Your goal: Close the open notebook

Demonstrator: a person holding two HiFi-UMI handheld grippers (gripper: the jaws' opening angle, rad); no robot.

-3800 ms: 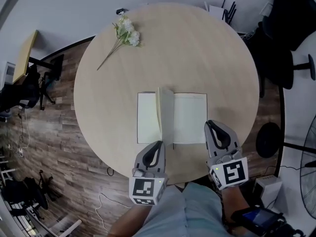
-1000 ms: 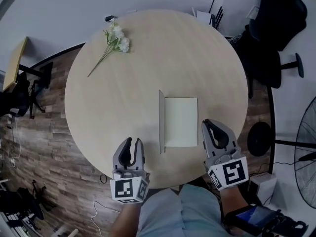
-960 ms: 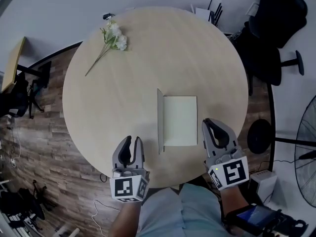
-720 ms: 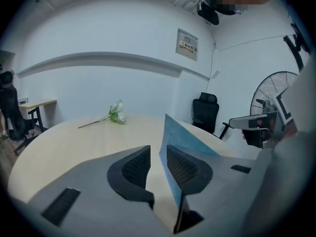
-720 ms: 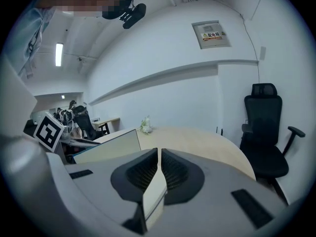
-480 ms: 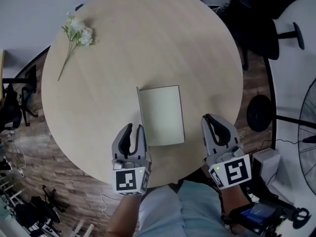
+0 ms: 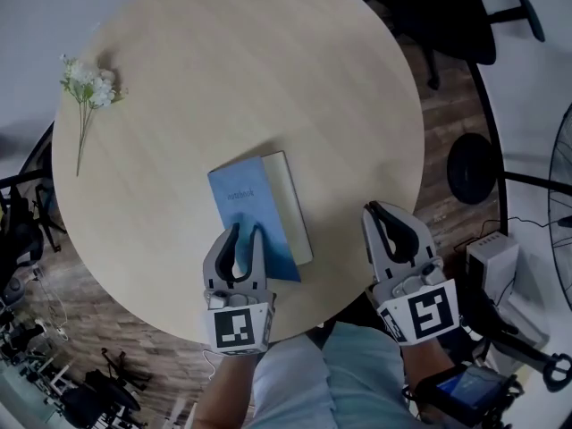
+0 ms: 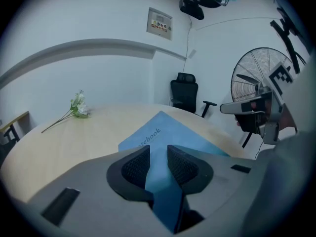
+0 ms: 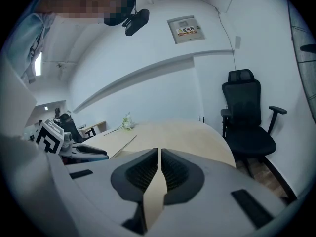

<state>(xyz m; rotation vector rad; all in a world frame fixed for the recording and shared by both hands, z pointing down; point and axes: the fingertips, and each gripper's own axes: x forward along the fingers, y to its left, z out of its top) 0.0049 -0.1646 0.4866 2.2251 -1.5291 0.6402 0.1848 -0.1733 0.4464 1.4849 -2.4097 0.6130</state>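
The notebook (image 7: 253,206) lies closed on the round wooden table (image 7: 223,79), blue cover up, with the page edges (image 7: 292,206) along its right side. My left gripper (image 7: 245,231) hovers at the cover's near edge. Its jaws stand a little apart, and only the blue cover (image 8: 163,132) shows between and beyond them. My right gripper (image 7: 374,209) sits right of the book at the table's near rim, apart from it. Its pads are all but together, with nothing held. In the right gripper view, that gripper (image 9: 159,154) points across the table towards the far wall.
A sprig of white flowers (image 7: 88,83) lies at the table's far left. A black office chair (image 9: 247,117) stands beyond the table's right side. A standing fan (image 8: 256,83) and its round base (image 7: 469,168) are on the wooden floor to the right.
The page block and cover that stood upright have come down, so the notebook now lies shut with its blue cover up. My left gripper has moved in over the book's near edge.
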